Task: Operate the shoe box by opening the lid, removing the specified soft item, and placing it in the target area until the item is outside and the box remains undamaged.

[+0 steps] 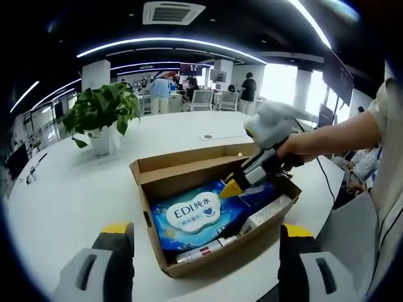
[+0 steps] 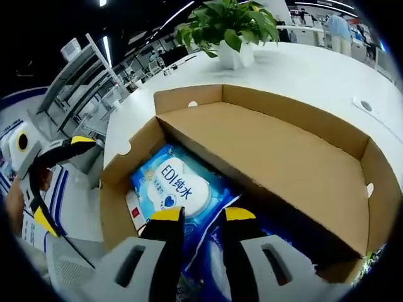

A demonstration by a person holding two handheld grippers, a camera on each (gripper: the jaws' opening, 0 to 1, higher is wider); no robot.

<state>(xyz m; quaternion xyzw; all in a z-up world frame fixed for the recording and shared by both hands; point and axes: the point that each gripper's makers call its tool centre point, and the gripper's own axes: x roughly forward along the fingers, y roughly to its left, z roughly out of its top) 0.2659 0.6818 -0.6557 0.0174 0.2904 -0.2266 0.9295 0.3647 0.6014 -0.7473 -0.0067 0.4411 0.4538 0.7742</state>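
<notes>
shoe box [image 1: 189,173] open | right gripper [image 2: 203,215] over wipes pack [image 2: 173,189] | plant [image 1: 101,113] behind

A big white table [image 1: 63,189] carries a potted plant [image 1: 101,116] at ten o'clock, with office chairs [image 1: 201,99], bright windows [image 1: 280,85] and ceiling light strips [image 1: 170,43] beyond.

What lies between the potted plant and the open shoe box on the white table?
Bare white table separates the potted plant from the shoe box, seen in the left gripper view.
</notes>
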